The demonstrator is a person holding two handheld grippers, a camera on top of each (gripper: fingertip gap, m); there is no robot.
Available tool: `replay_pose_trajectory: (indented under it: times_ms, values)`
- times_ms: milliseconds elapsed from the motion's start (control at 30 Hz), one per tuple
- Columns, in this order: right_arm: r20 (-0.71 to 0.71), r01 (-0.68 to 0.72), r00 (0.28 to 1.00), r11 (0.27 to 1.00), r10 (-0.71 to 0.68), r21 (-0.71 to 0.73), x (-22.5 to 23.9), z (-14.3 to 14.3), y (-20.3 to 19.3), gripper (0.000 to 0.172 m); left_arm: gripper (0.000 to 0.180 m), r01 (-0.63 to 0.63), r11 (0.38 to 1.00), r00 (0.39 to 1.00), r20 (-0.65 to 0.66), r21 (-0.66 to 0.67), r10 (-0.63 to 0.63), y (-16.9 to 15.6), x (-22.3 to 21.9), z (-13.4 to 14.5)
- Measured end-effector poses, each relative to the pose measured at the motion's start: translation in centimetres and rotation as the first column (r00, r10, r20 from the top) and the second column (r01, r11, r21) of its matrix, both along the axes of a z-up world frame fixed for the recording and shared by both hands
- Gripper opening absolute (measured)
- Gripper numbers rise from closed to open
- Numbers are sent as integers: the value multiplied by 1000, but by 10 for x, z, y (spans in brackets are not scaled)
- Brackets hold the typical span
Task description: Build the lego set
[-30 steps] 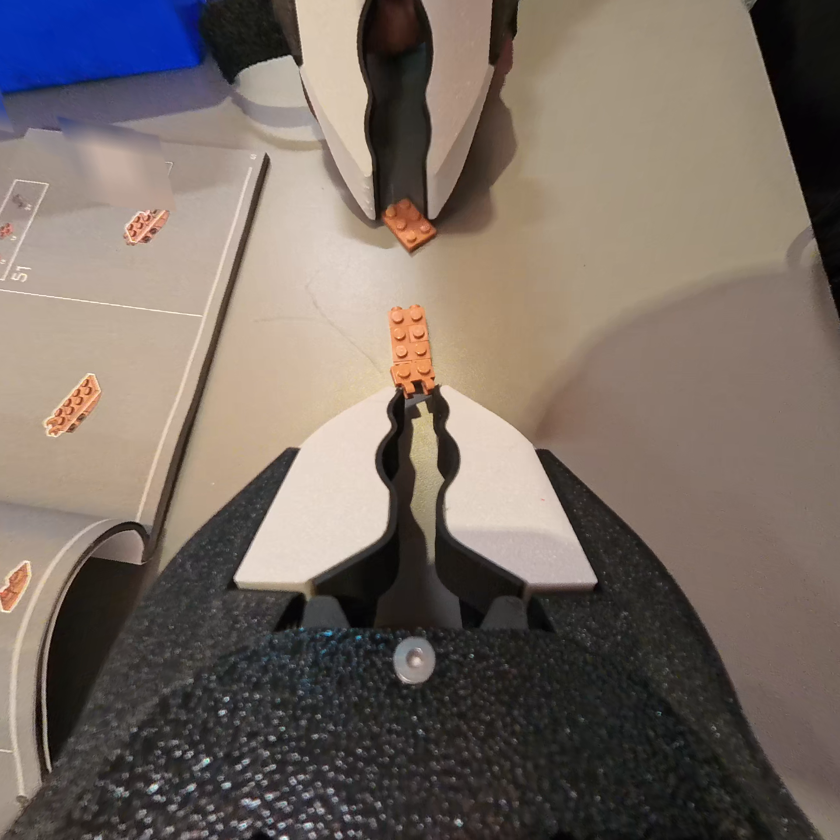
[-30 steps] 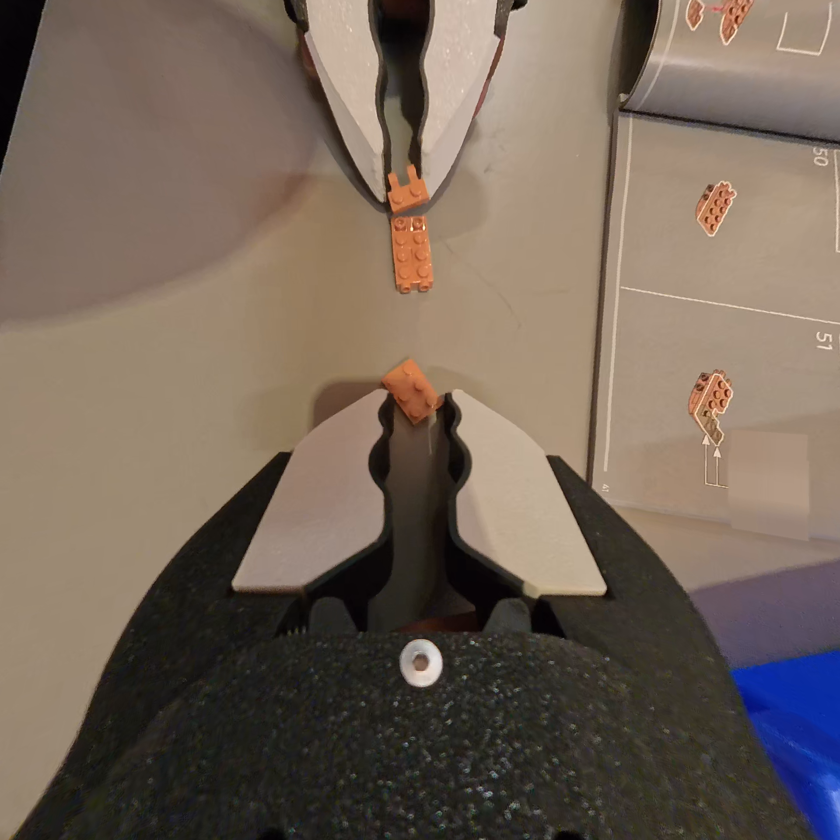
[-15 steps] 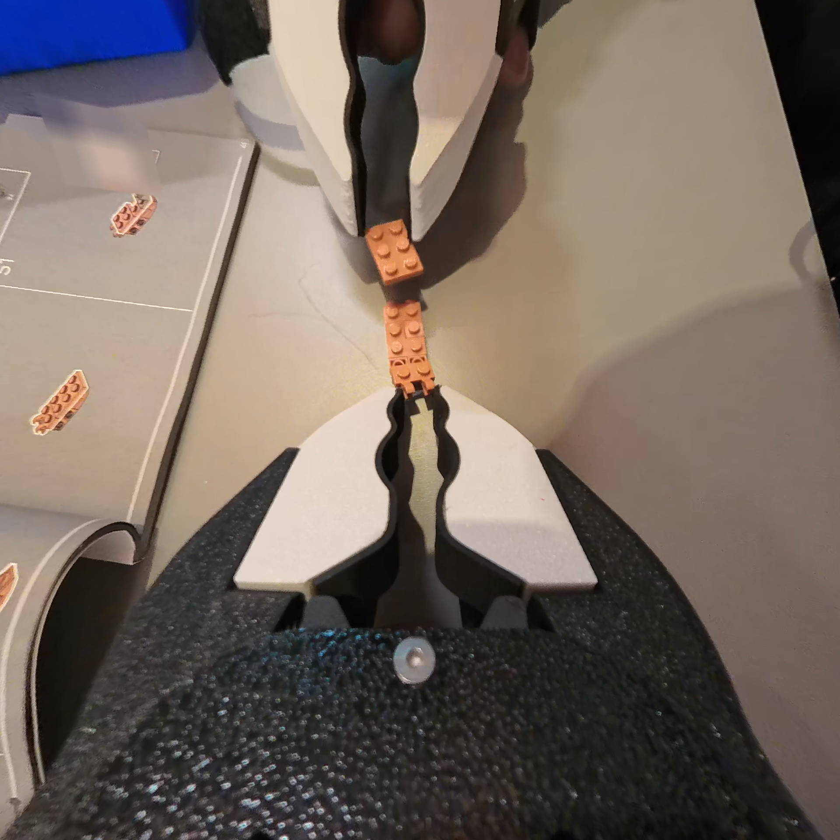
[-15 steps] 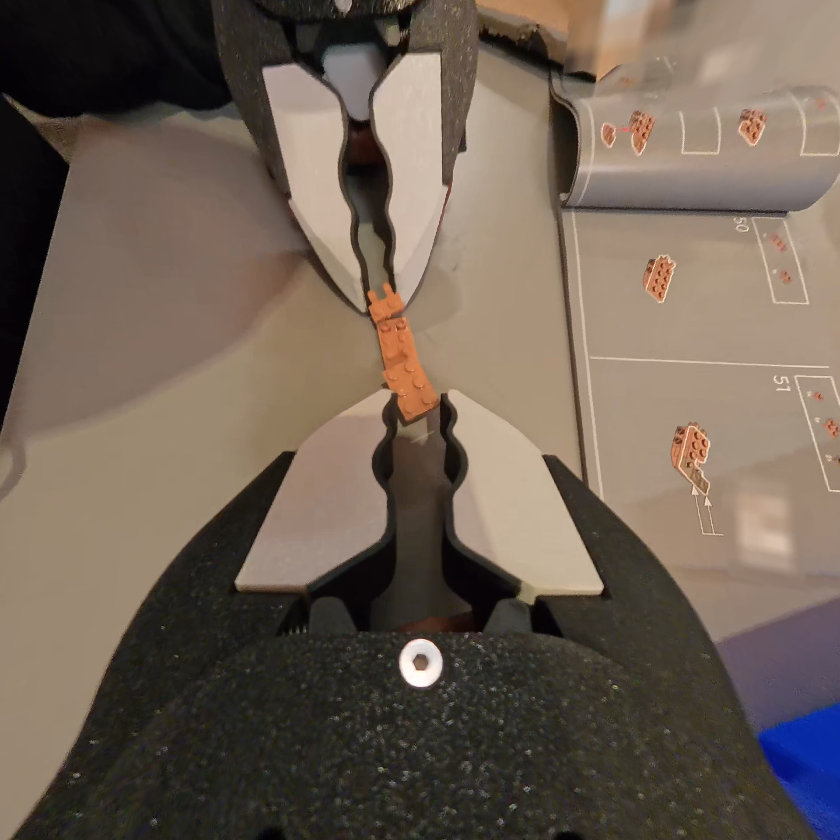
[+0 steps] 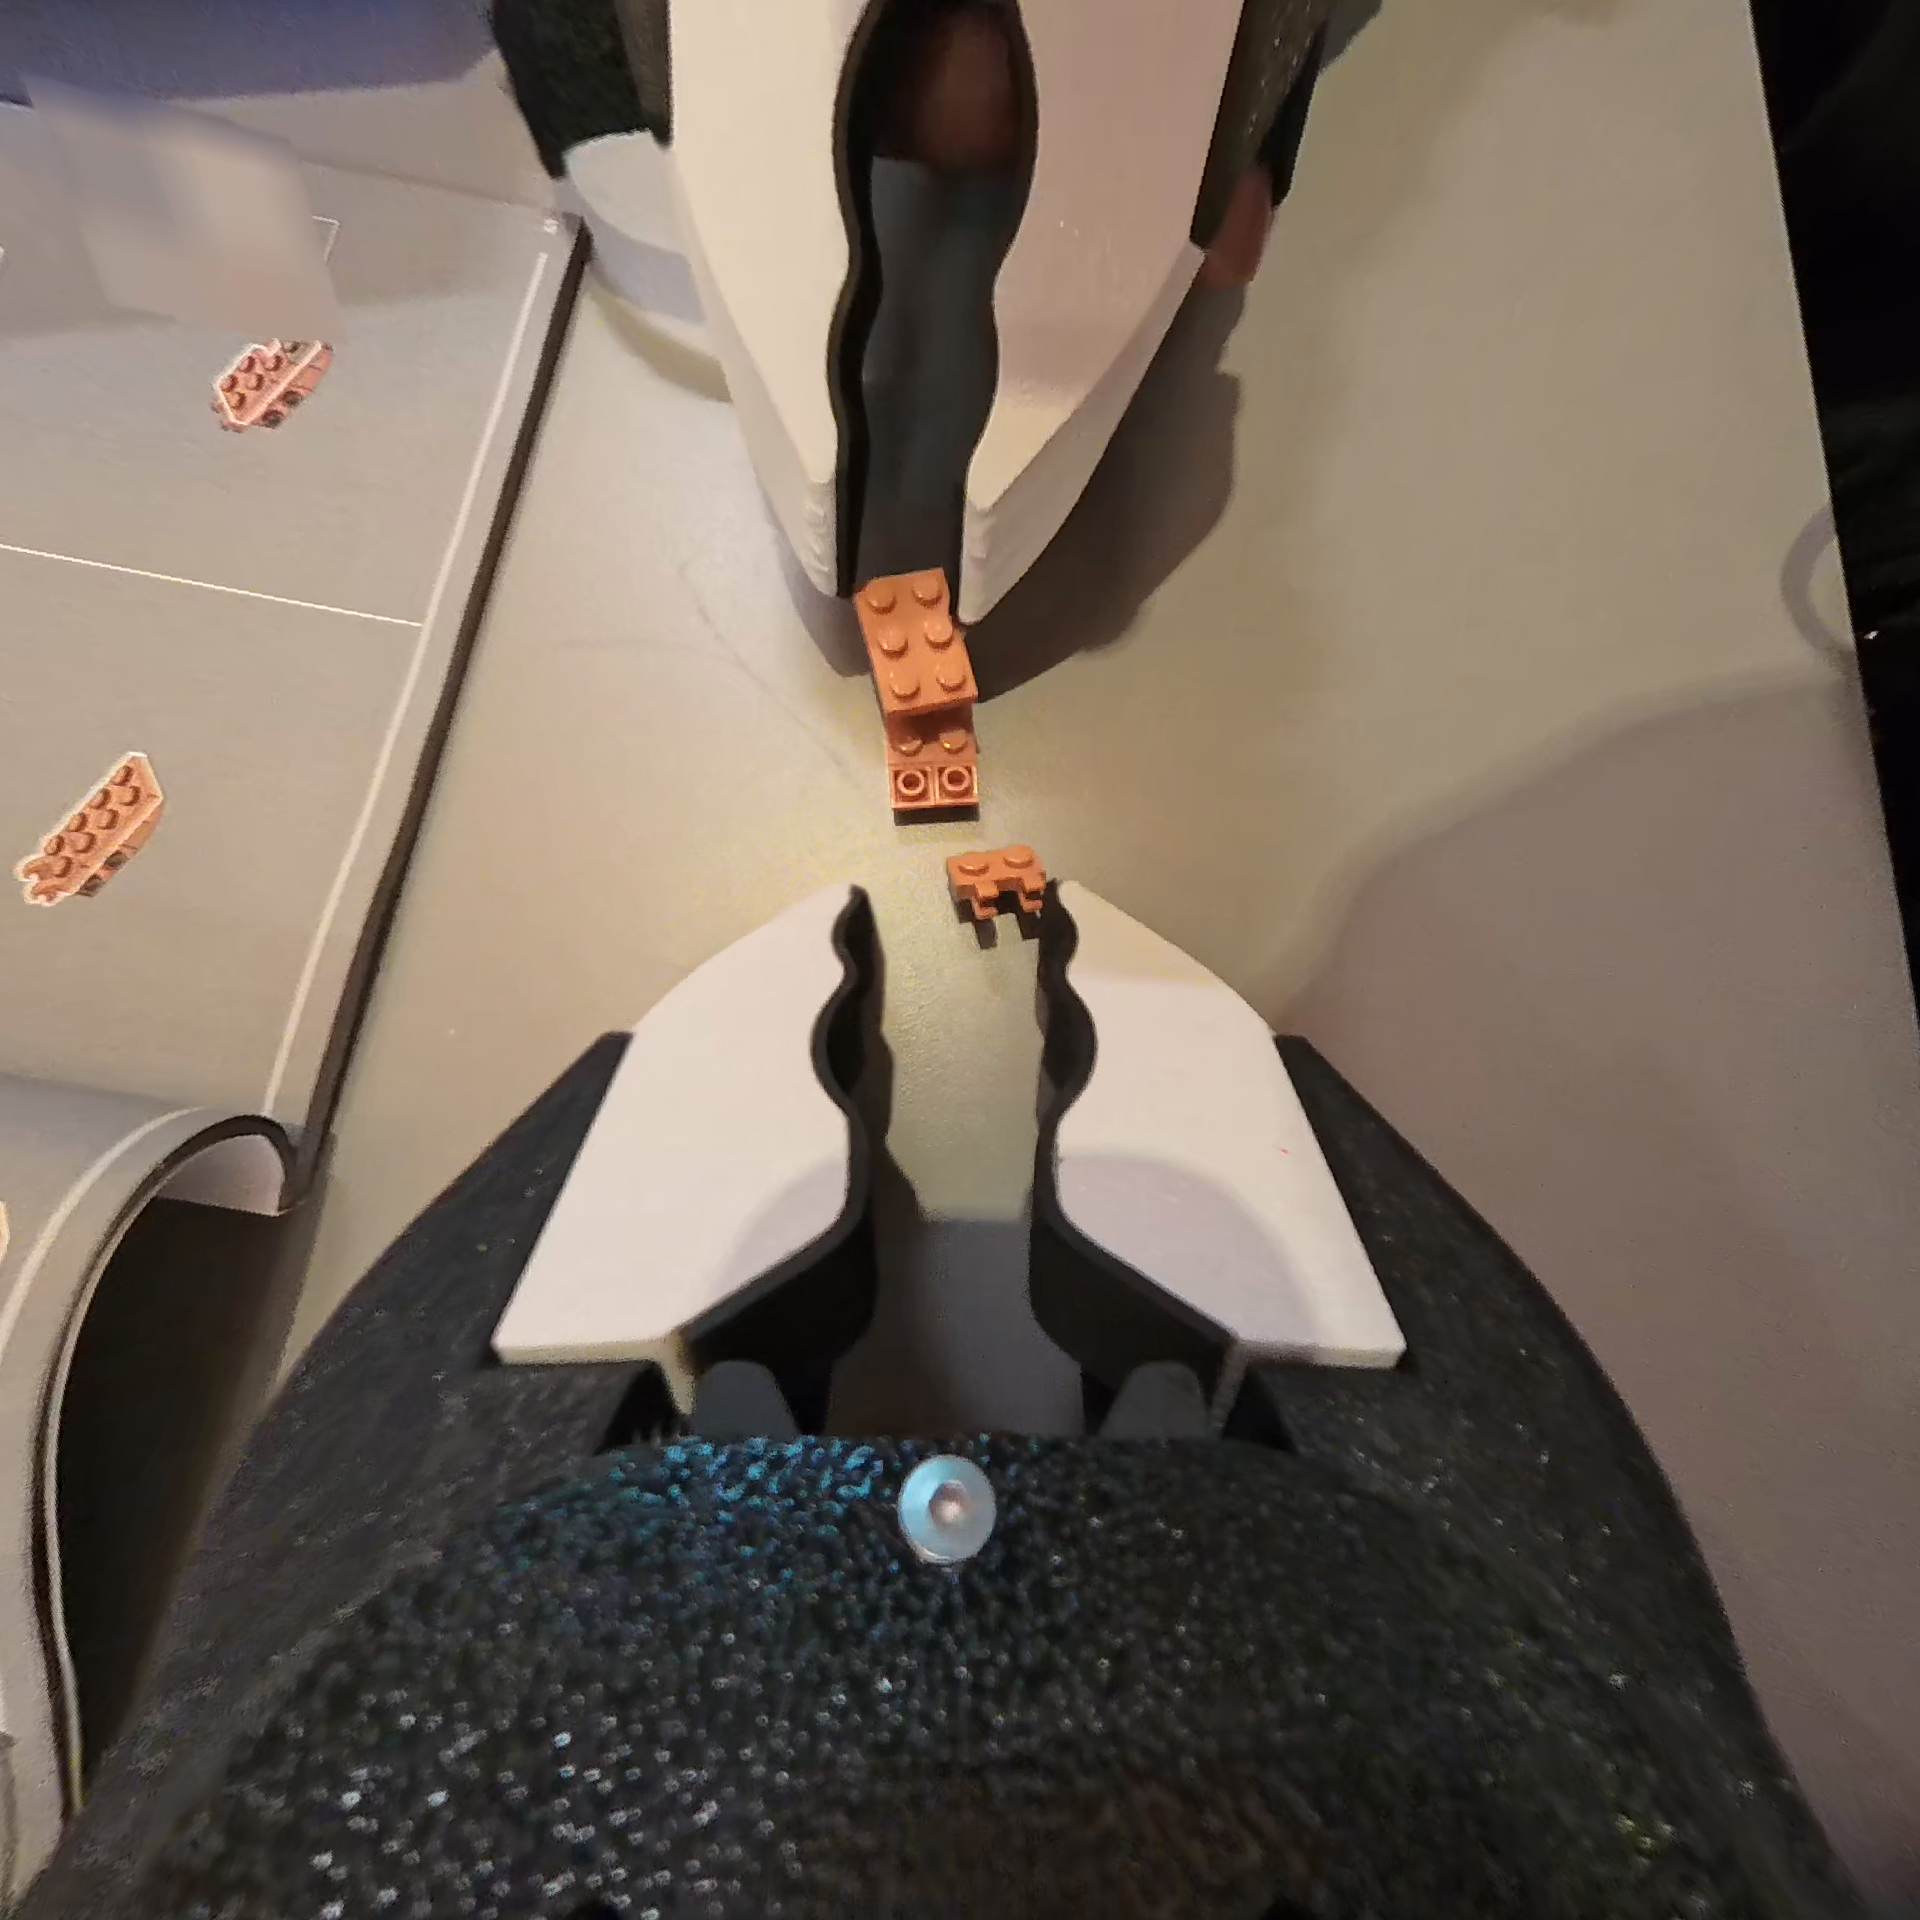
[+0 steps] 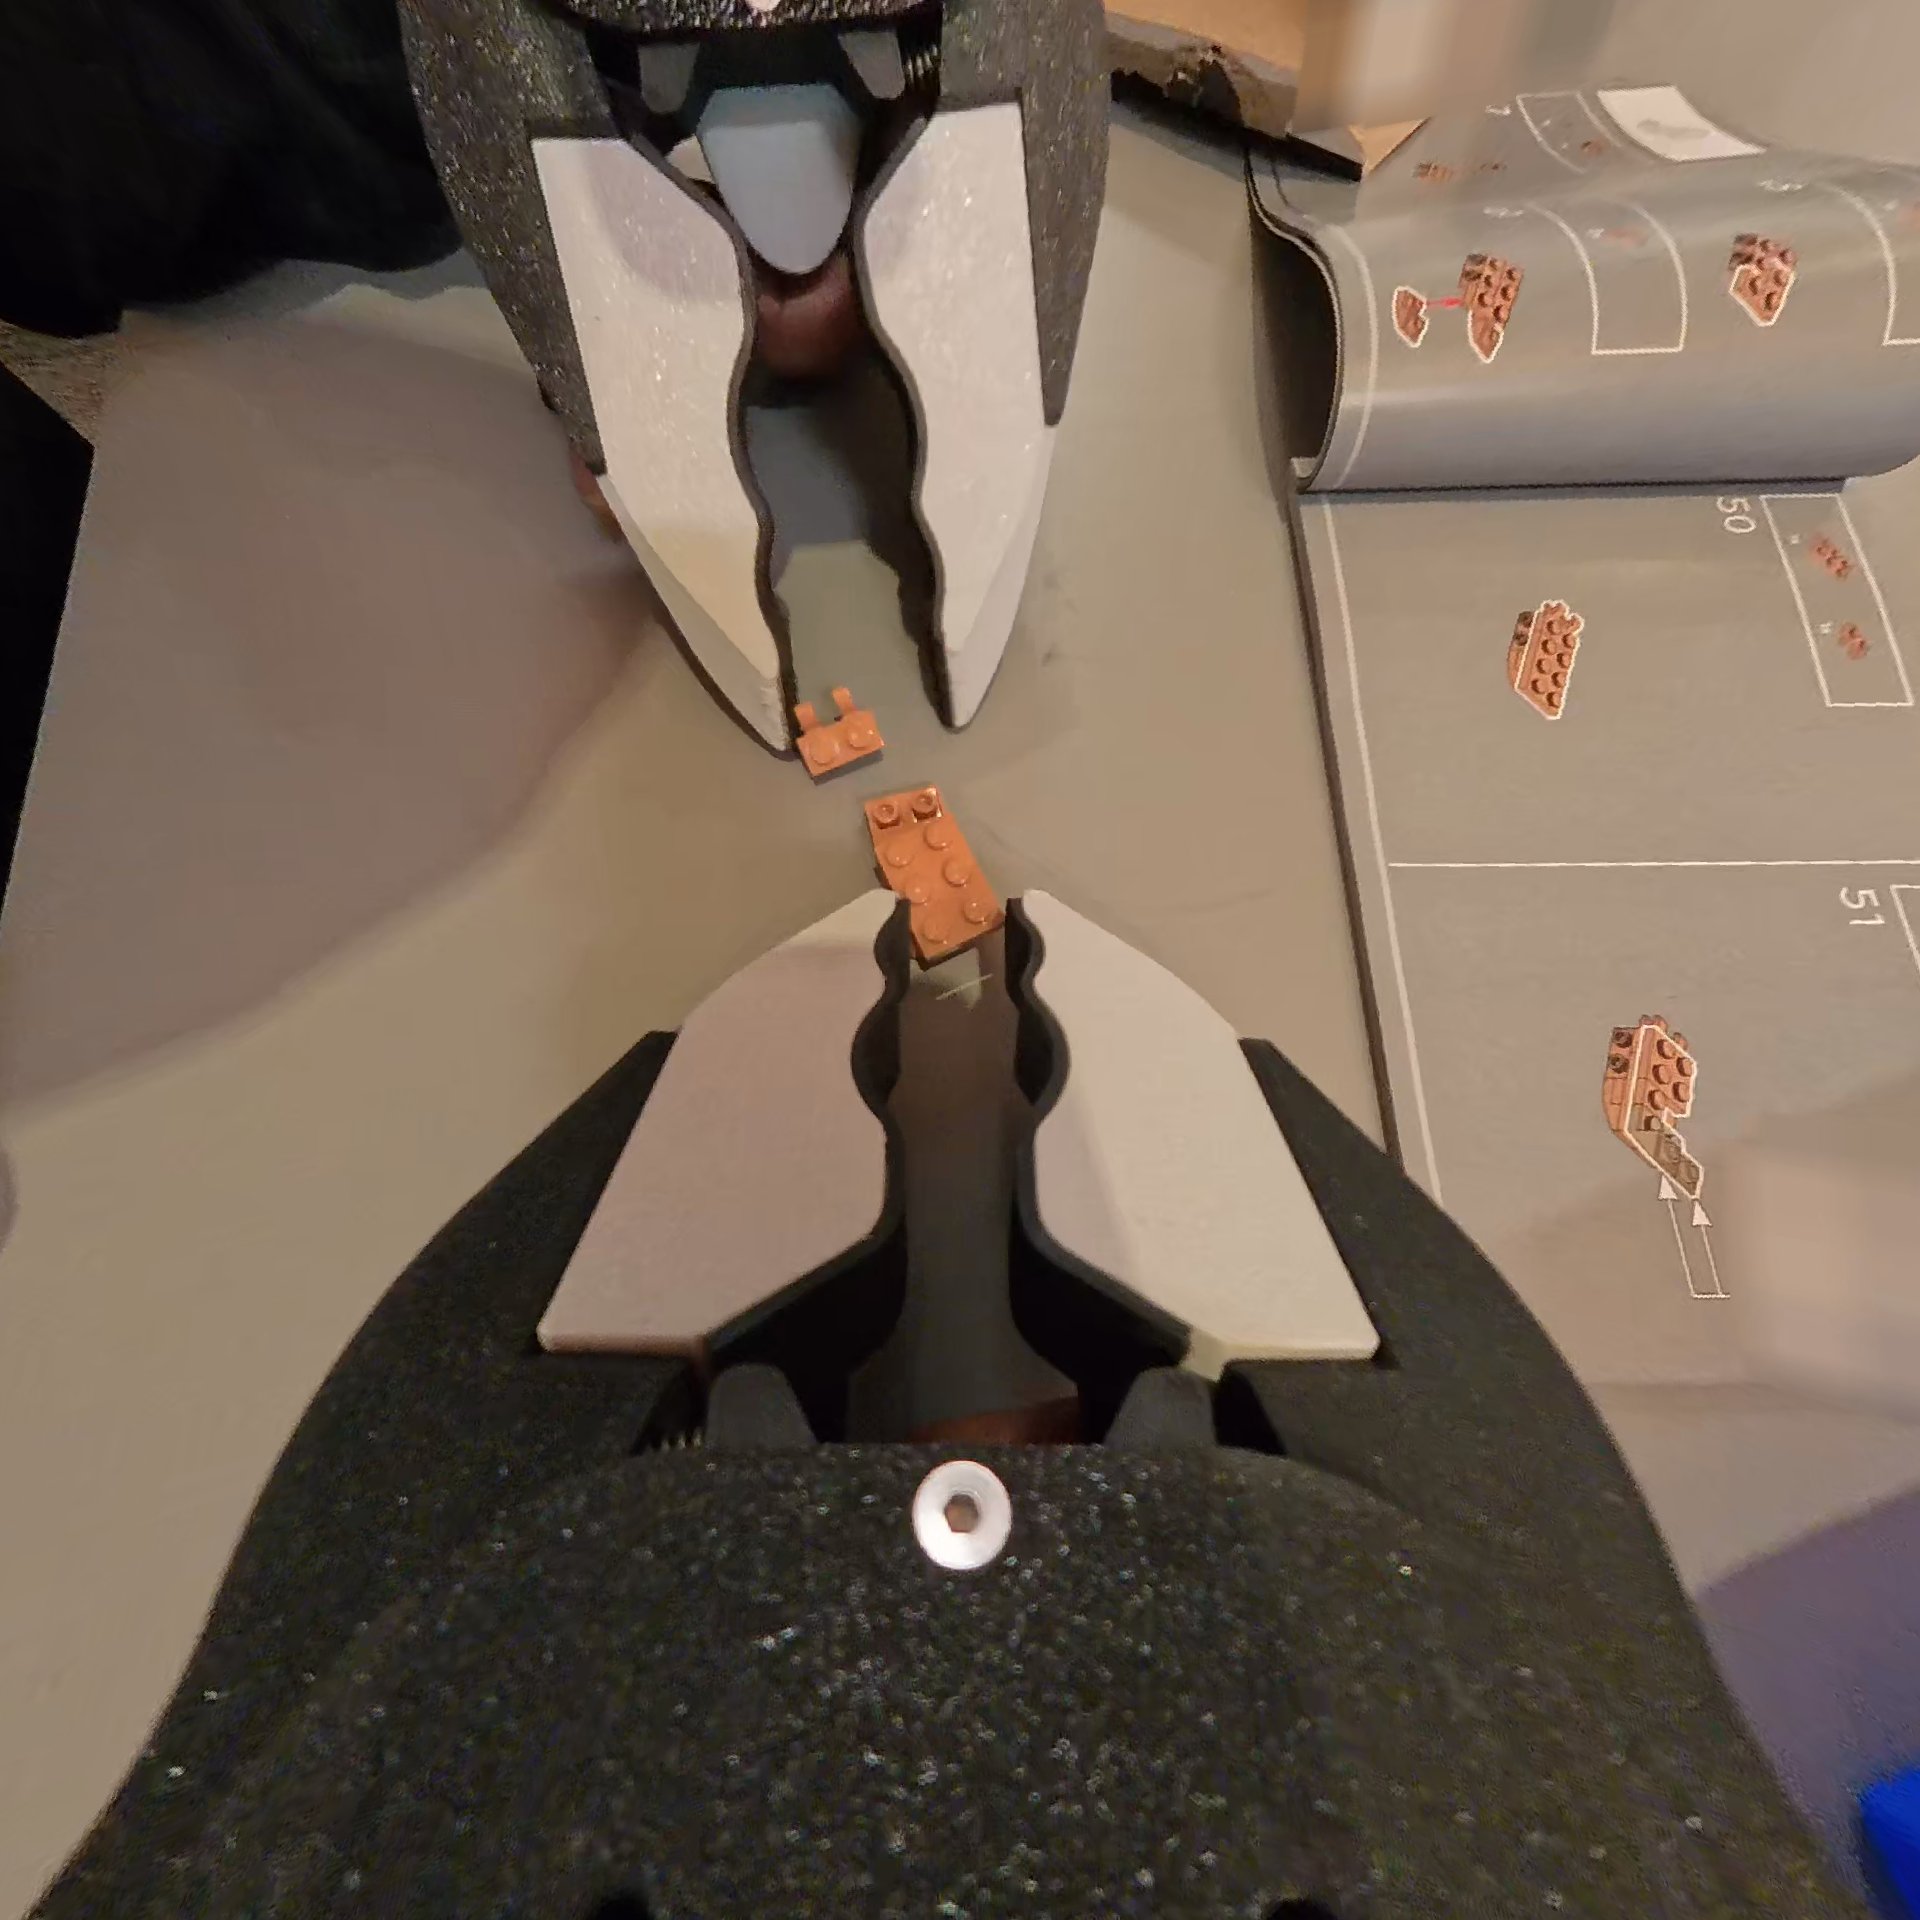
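Right claw (image 6: 951,920) clamped on orange studded plate (image 6: 940,883), its far end on a smaller stack, left claw (image 5: 956,904) wide, small orange clip plate (image 5: 997,873) loose on counter (image 5: 1351,623) at one fingertip, instruction booklet (image 6: 1610,779) along counter edge

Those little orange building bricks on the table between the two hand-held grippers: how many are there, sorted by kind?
Studded plate gripped by the right hand-held gripper: 1
Plate under it, with ringed studs showing: 1
Small clip plate lying loose by the open left hand-held gripper: 1
Total: 3 orange pieces
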State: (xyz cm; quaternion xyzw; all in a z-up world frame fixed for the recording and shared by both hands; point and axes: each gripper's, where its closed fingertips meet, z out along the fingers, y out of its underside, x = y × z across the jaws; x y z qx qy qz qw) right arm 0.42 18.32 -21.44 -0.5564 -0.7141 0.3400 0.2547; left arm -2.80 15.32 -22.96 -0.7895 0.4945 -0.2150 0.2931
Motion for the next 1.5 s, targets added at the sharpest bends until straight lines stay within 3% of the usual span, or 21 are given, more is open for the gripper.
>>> replay_pose_trajectory:
  times_ms: [367, 967, 1500]
  values:
    - [43, 6, 999, 1000, -7, 17, 0, -6, -4, 17, 33, -30, 999, 999, 27, -32, 31, 2, 1, 1]
    - [56, 29, 998, 1000, -30, 4, -4, -7, -6, 18, 34, -32, 998, 999, 18, 47, 31, 11, 12, 6]
    - [62, 47, 997, 999, -47, 5, -3, -7, -4, 20, 21, -28, 997, 999, -28, 75, 30, 15, 19, 0]
